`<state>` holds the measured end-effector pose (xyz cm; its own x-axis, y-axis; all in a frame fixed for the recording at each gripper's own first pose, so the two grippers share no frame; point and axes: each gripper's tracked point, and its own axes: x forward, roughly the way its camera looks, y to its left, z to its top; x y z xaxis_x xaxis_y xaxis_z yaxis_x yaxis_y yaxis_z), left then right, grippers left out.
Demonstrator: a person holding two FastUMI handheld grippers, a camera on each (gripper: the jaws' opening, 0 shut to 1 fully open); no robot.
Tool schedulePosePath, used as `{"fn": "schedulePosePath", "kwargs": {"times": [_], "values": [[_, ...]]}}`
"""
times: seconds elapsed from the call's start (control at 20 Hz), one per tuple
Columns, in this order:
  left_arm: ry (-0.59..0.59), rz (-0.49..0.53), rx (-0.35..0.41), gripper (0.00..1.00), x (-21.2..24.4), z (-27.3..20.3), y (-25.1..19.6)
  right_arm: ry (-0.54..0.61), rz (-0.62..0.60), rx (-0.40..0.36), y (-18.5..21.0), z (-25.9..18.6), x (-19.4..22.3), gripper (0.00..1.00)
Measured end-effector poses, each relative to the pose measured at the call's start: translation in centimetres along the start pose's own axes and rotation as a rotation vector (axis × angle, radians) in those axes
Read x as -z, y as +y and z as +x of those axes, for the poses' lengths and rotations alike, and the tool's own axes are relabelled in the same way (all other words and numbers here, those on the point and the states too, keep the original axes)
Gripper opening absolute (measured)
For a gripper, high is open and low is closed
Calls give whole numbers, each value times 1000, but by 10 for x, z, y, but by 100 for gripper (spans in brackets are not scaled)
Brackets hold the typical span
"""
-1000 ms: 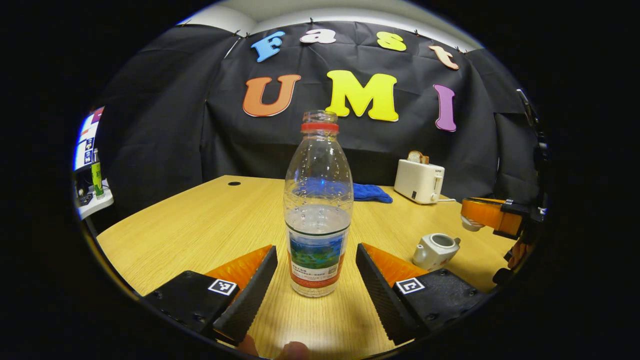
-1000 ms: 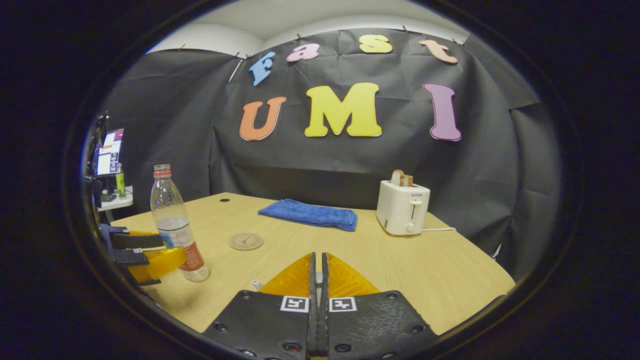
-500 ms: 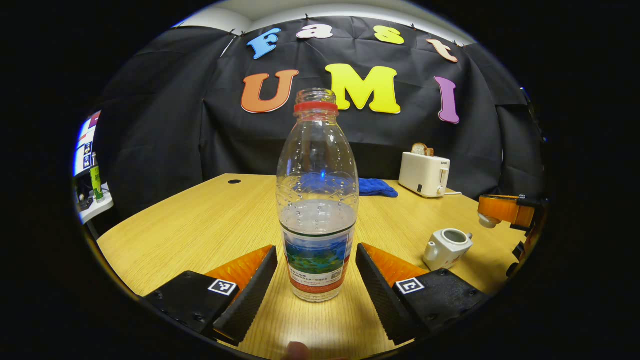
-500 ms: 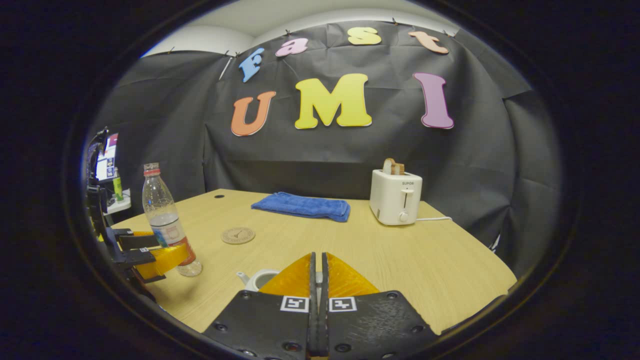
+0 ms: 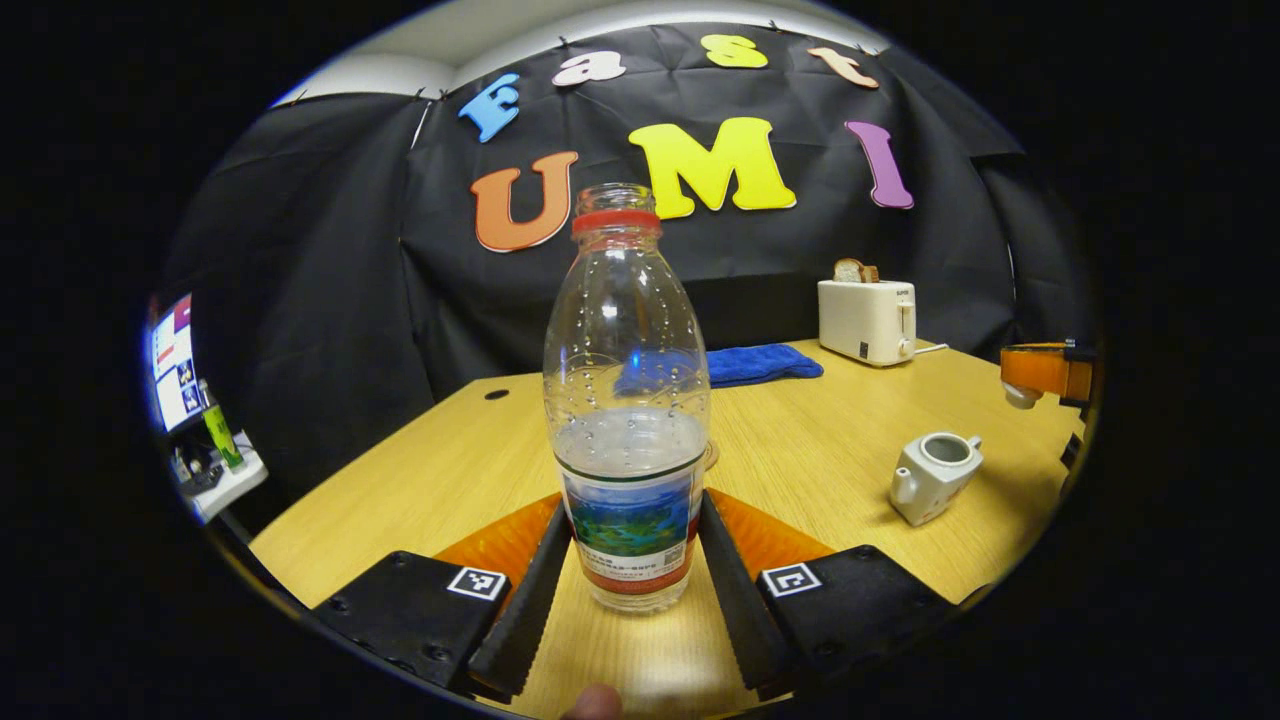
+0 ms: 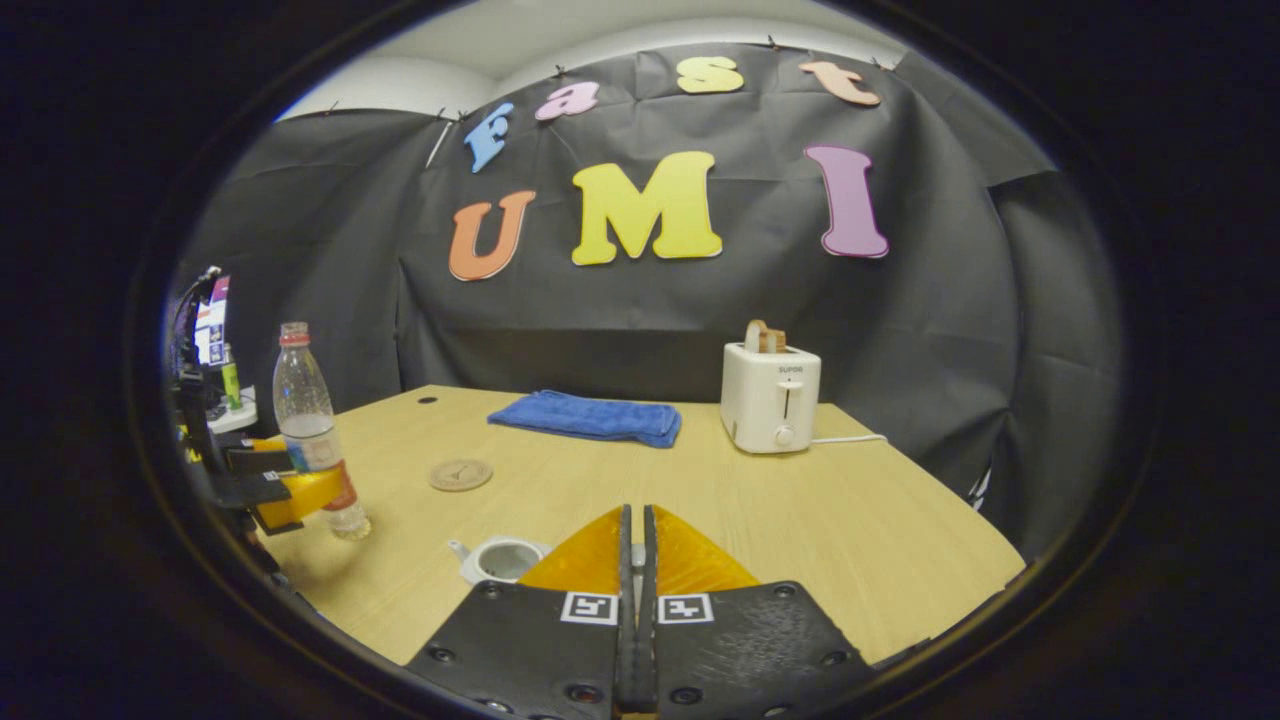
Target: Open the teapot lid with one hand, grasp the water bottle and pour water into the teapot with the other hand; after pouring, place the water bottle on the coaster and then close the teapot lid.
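Observation:
A clear water bottle (image 5: 627, 400), uncapped, with a red neck ring and water up to its label, stands on the wooden table (image 5: 450, 470). My left gripper (image 5: 632, 512) is shut on it, both fingers pressing the label. In the right gripper view the bottle (image 6: 305, 420) stands at the far left with the left gripper (image 6: 290, 490) around it. The white teapot (image 5: 935, 475) sits open to the right; it is also the teapot (image 6: 497, 558) just before my right gripper (image 6: 632, 515). That gripper (image 5: 1040, 368) hangs above the table, shut on the small white lid (image 5: 1020, 396). A round coaster (image 6: 461, 474) lies mid-table.
A white toaster (image 6: 770, 398) holding bread stands at the back right, with a folded blue cloth (image 6: 585, 417) to its left. A cable hole (image 5: 496, 394) is near the table's far left edge. A side shelf (image 5: 215, 470) with a screen stands off to the left.
My left gripper's fingers have closed from wide apart onto the bottle's label. The right gripper, still shut on the lid, has drifted back and away from the teapot.

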<state>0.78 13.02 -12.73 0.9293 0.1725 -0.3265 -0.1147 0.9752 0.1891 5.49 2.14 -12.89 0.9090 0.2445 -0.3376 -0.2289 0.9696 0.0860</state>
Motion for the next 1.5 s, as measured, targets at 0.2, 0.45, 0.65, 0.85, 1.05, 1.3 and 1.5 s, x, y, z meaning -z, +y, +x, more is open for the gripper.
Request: {"fn": "schedulePosePath", "kwargs": {"times": [0.2,0.45,0.65,0.85,1.05,1.3,1.5], "values": [[-45,219,-76,76,-25,-11,21,0,-12,8,-9,-2,2,0],[-41,414,-106,75,-35,-17,27,6,-12,9,-16,-7,4,0],[-49,576,-122,75,-43,-22,29,2,-11,17,-23,-10,4,0],[-31,689,-109,74,-45,-22,25,-6,-11,27,-32,-13,4,0],[-27,824,-86,74,-49,-18,12,3,13,29,-39,-12,12,0],[-20,1037,-58,74,-45,-14,-8,12,27,27,-48,-14,20,0],[-4,1189,-51,74,-41,-8,-18,14,35,37,-59,-16,25,0]]}}
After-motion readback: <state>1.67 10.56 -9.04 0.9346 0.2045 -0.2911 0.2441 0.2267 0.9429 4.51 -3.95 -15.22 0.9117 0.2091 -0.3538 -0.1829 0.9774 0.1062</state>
